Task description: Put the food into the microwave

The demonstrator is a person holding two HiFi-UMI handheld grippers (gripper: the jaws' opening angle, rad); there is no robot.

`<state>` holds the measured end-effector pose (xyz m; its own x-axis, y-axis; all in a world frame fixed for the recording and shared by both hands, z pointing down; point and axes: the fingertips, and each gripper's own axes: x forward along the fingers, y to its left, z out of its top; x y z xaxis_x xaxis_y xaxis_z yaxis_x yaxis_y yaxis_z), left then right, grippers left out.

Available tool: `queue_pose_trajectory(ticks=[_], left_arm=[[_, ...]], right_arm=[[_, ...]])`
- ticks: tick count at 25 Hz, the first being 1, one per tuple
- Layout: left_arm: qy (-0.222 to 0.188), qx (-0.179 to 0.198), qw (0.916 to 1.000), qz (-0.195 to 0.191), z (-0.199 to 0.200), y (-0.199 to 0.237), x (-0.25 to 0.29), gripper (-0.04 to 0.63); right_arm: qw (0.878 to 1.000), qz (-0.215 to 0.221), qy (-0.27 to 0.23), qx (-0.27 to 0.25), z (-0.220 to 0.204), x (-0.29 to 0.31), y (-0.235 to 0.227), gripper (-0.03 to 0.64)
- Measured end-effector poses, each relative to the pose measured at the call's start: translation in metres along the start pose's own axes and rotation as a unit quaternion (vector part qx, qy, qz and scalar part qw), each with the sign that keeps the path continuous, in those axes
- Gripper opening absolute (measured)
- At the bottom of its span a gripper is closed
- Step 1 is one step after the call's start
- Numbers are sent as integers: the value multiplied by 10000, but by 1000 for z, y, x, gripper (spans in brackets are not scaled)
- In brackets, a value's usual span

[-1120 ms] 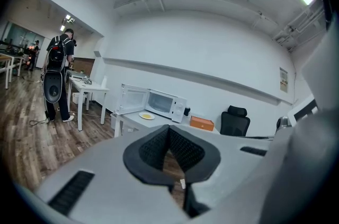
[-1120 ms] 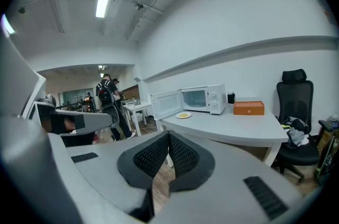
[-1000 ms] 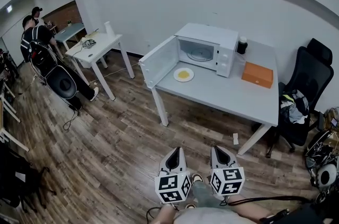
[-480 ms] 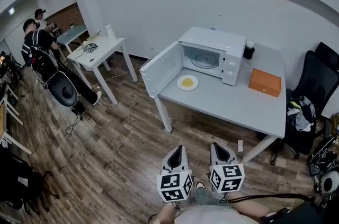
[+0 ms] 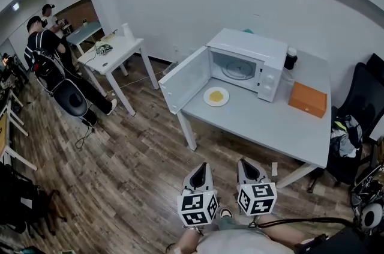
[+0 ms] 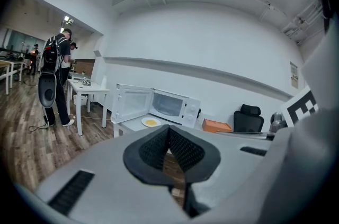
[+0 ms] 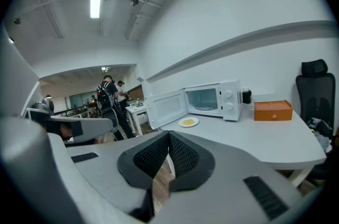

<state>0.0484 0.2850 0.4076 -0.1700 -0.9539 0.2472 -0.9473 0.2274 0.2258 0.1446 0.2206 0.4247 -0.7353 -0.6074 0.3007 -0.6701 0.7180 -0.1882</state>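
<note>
I held the left gripper (image 5: 200,170) and right gripper (image 5: 246,166), jaws together and empty, well short of the microwave (image 5: 249,48). The food plate (image 5: 216,96) lay just before its open cavity. Best: approach squarely, grip rim level.

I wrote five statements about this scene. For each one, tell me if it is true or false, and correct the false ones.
1. The microwave has its door open. True.
2. The plate of food is inside the microwave. False: it lies on the table, in front of the open microwave.
3. An orange box lies on the same table. True.
4. The left gripper holds the plate. False: its jaws are together with nothing between them, away from the table.
5. The right gripper is shut and empty. True.
</note>
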Motion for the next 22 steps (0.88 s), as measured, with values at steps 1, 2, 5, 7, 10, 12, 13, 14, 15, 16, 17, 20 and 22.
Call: queue_pose_trajectory(ticks=[1, 2, 5, 7, 10, 12, 13, 14, 15, 16, 17, 20, 22], left_arm=[[-2, -20, 10000, 16, 2, 1, 5, 2], [-5, -39, 10000, 33, 3, 2, 10, 3], [-8, -65, 9999, 83, 7, 3, 26, 3], [-4, -67, 9999, 112, 9, 3, 36, 3], [6, -66, 9999, 149, 11, 3, 50, 2], [7, -57, 9998, 165, 14, 2, 59, 3], [8, -54, 9998, 172, 15, 1, 63, 3], [13, -50, 9998, 178, 16, 1, 68, 3], [22, -49, 9998, 186, 16, 1, 72, 3], [36, -53, 9998, 192, 17, 1, 76, 3], [53, -64, 9998, 196, 17, 1, 81, 3], [106, -107, 9997, 203, 16, 0, 94, 3], [124, -95, 9997, 201, 16, -1, 100, 3]], right_arm=[[10000, 24, 13, -7, 2, 5, -2, 17], [10000, 48, 25, -15, 4, 10, -4, 17], [9999, 115, 52, -43, 9, 24, -11, 17], [9998, 153, 63, -60, 13, 33, -17, 17], [9997, 203, 84, -80, 17, 44, -26, 17], [9996, 232, 96, -90, 20, 51, -31, 17], [9996, 245, 104, -90, 22, 55, -34, 17], [9996, 259, 113, -89, 23, 59, -37, 17], [9995, 273, 121, -87, 25, 63, -39, 17], [9995, 288, 127, -83, 26, 67, -41, 17], [9994, 301, 133, -77, 28, 70, -43, 17], [9993, 325, 175, -60, 29, 79, -50, 17], [9993, 308, 218, -43, 28, 83, -56, 17]])
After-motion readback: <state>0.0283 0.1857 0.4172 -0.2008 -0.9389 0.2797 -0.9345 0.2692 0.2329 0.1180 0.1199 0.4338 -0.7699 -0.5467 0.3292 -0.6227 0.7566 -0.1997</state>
